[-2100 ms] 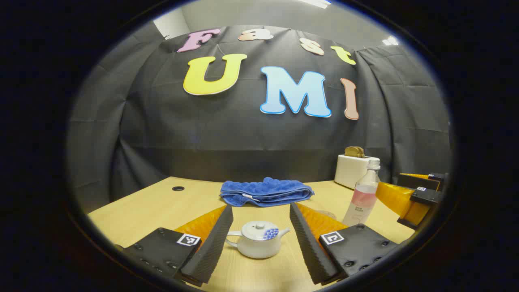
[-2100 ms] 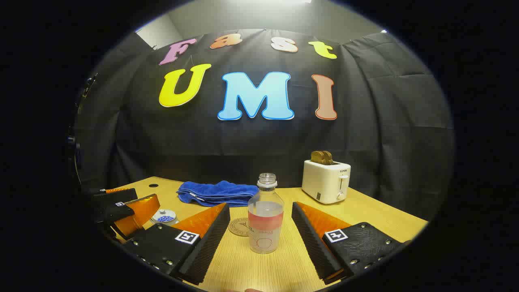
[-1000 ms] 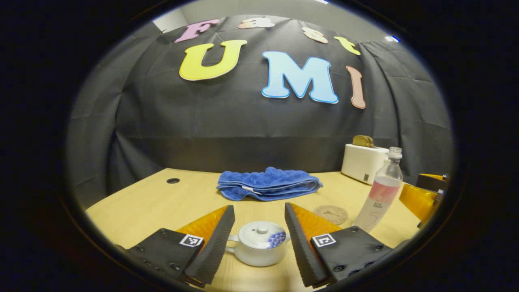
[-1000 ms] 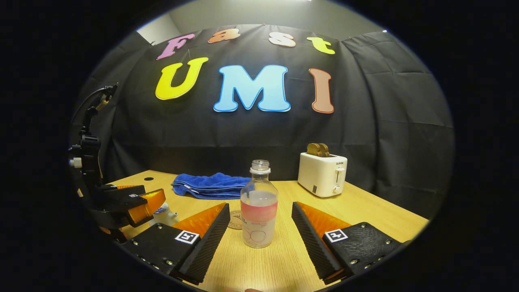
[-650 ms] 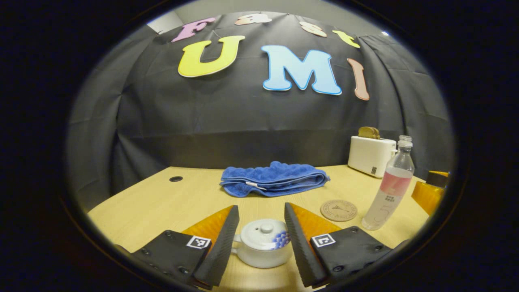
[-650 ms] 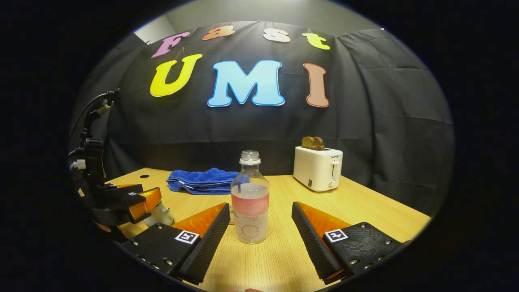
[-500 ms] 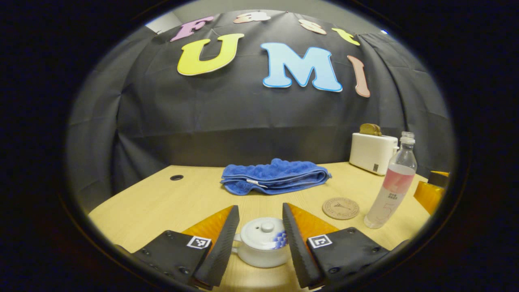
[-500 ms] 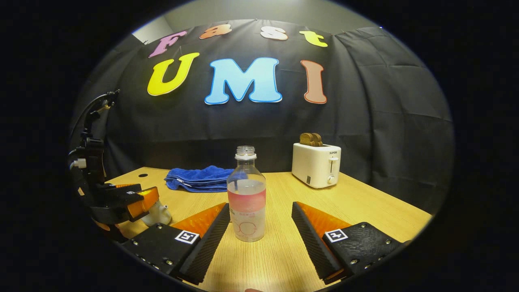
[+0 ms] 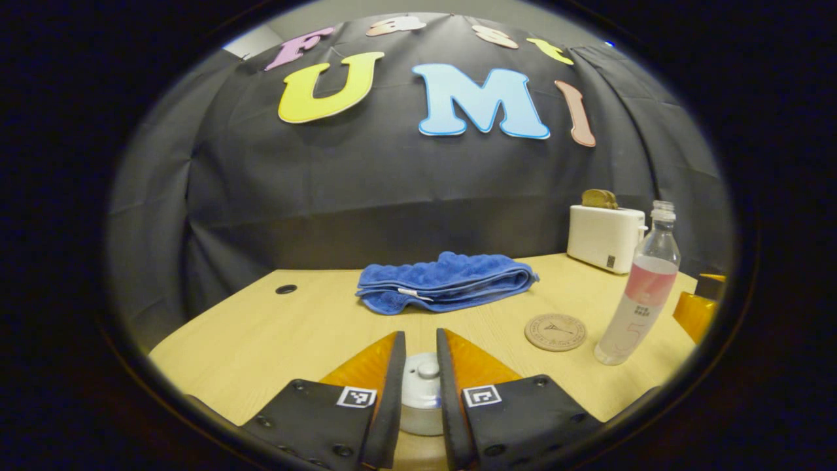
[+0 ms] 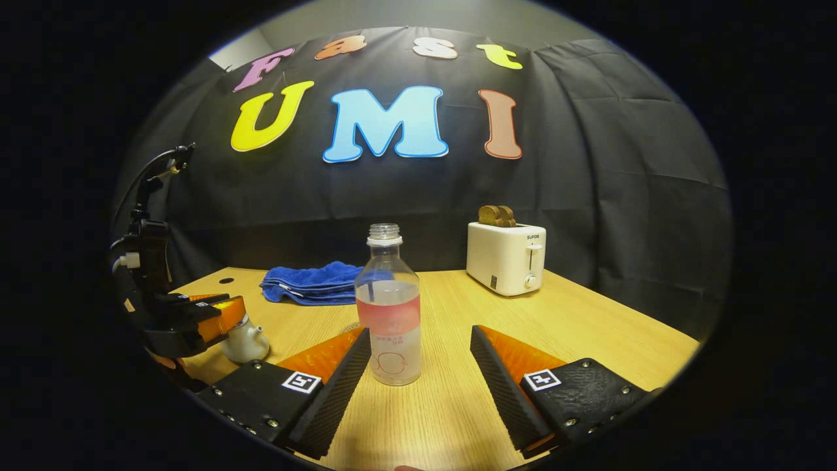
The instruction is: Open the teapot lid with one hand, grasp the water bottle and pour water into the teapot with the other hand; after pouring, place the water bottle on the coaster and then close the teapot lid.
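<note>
In the left gripper view, the left gripper (image 9: 419, 392) had its fingers drawn close together around the knob of the lid (image 9: 422, 381) of the teapot (image 9: 420, 418); whether both fingers pressed the knob could not be told. The teapot sat low between the fingers, on the table (image 9: 261, 340). It was white and rounded, the lid seated on it. In the right gripper view the left gripper (image 10: 196, 320) appeared at the far left, over the teapot (image 10: 243, 342), whose spout pointed right. The right gripper (image 10: 418, 386) had its fingers spread wide, with the bottle (image 10: 390, 314) upright between them, nearer the left finger and apparently touching neither. The bottle was clear, uncapped, partly filled, with a pink band. In the left gripper view the bottle (image 9: 641, 288) stood at the right, just beside the round coaster (image 9: 555, 331), not on it. A folded blue towel (image 9: 444, 281) lay behind, and a white toaster (image 10: 507, 257) stood at the back. Both grippers were held level and low over the table.
</note>
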Available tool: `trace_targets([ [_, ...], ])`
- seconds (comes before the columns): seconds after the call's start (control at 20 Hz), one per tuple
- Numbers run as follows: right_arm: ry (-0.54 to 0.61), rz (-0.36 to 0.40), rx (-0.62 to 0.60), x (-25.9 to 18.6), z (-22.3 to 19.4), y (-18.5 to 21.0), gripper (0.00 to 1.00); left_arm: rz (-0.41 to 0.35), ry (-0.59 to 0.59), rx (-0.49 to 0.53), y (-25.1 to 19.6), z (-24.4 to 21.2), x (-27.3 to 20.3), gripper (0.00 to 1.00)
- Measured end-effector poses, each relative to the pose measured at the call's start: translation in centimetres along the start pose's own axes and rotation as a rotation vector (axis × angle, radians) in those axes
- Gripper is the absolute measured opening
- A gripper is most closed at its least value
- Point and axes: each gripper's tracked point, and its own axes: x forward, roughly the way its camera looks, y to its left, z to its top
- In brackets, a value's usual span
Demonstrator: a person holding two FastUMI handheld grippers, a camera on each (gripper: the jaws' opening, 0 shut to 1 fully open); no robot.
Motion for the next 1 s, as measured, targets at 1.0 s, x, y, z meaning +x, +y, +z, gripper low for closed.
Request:
trace_targets([
  [1.0, 0.037, 0.031, -0.011, 1.8, -1.1, 1.5, 0.97, -0.022, -0.083, -0.089, 3.4, 4.6, 0.2, 0.12],
])
